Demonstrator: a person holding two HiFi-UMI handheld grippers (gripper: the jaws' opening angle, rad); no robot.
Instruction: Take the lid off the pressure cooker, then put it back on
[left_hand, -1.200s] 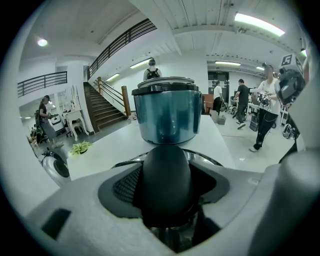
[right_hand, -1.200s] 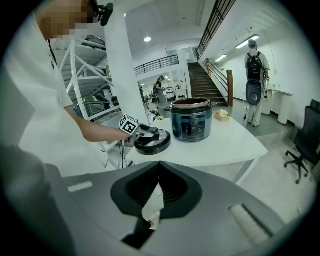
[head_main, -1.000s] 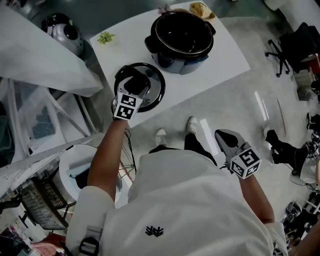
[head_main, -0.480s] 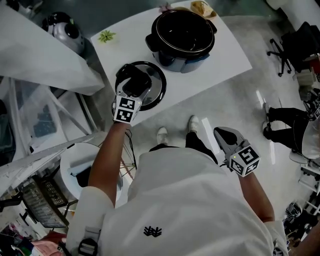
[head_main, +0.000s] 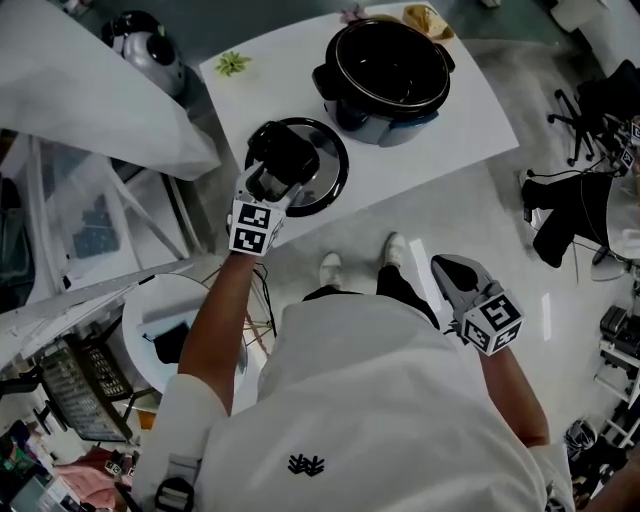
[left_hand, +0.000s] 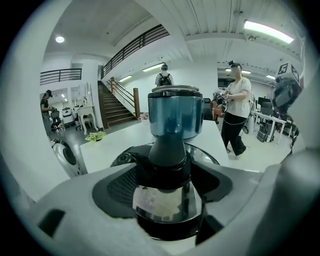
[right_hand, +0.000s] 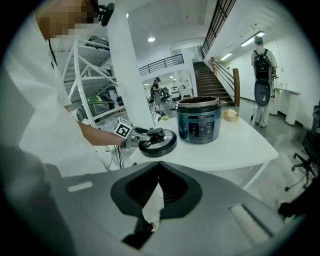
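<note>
The black-rimmed lid (head_main: 326, 172) lies flat on the white table (head_main: 462, 128), in front of the open dark pressure cooker (head_main: 388, 72). My left gripper (head_main: 284, 158) is over the lid, its jaws on either side of the black knob (left_hand: 167, 150). The jaws have just been opening and the pads stand off the knob, which is still between them. In the left gripper view the blue cooker (left_hand: 175, 117) stands straight ahead. My right gripper (head_main: 448, 272) hangs shut and empty beside my right hip, off the table. In the right gripper view it (right_hand: 159, 167) faces the lid (right_hand: 162, 145) and cooker (right_hand: 199, 120).
A green sprig (head_main: 232, 63) and a small dish (head_main: 425, 20) sit on the table's far side. A second cooker (head_main: 150, 45) and a white metal rack stand at the left, a round white stand (head_main: 160, 330) by my left leg, and an office chair (head_main: 585, 200) at the right.
The left gripper's jaws have spread wider around the knob and the gripper has drawn back slightly towards me. The lid stays on the table. The right gripper has kept still.
</note>
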